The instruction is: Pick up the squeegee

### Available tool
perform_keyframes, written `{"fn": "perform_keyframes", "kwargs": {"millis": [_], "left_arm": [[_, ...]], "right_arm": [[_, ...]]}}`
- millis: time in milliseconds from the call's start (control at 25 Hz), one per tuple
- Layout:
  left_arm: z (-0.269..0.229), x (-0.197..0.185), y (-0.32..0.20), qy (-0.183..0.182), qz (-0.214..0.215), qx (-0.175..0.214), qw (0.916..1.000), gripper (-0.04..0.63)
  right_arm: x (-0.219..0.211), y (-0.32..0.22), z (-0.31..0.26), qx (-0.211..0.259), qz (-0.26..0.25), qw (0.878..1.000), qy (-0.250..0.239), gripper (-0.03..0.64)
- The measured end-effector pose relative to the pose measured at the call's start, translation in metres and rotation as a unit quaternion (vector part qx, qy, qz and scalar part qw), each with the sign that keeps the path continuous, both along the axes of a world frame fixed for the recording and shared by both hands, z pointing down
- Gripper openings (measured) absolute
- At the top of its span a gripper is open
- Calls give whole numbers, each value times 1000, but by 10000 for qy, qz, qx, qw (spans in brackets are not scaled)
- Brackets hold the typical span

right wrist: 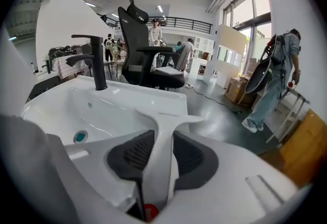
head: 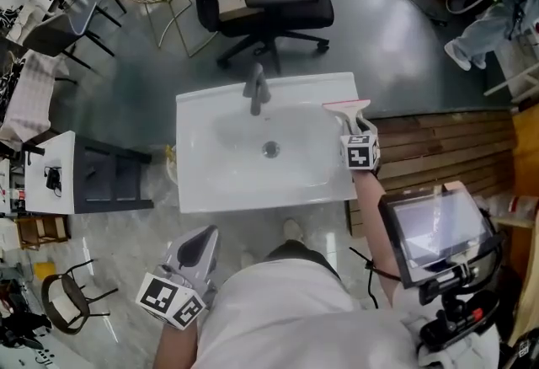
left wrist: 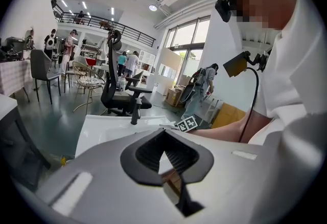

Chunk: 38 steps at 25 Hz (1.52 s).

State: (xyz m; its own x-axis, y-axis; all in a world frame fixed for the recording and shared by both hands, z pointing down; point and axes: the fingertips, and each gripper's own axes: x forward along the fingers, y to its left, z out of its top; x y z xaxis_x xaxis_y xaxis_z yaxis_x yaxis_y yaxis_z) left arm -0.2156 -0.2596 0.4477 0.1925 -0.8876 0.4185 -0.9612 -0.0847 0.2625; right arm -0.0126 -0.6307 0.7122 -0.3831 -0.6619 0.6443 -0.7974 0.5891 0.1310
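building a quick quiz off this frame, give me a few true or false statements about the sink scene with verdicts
1. The squeegee lies in the middle of the sink basin. False: it sits at the sink's right rim in the head view.
2. The squeegee's handle stands between the right gripper's jaws. True.
3. The left gripper rests on the faucet. False: it hangs near the person's body, off the sink.
4. A black office chair stands beyond the sink. True.
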Motion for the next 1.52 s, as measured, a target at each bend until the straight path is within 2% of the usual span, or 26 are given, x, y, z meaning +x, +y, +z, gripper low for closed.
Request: {"fn": "perform_keyframes", "kwargs": {"millis": [80, 520, 920, 1160, 1520], "left_arm": [[-1, -1, 0, -15, 4, 6, 10000, 8], [-4, -12, 6, -61, 138, 180, 9997, 7], [-18, -27, 69, 134, 530, 474, 9974, 7], [-22, -36, 104, 210, 699, 613, 9954, 7], [-17, -48, 171, 459, 959, 655, 9922, 8]], "right_arm": [[2, -2, 0, 31, 53, 10000, 47, 100], [12, 13, -19, 136, 152, 9997, -140, 97], [29, 109, -70, 301, 374, 9988, -127, 97], [28, 167, -110, 384, 493, 9975, -335, 97], [25, 266, -148, 527, 560, 9959, -482, 97]]}}
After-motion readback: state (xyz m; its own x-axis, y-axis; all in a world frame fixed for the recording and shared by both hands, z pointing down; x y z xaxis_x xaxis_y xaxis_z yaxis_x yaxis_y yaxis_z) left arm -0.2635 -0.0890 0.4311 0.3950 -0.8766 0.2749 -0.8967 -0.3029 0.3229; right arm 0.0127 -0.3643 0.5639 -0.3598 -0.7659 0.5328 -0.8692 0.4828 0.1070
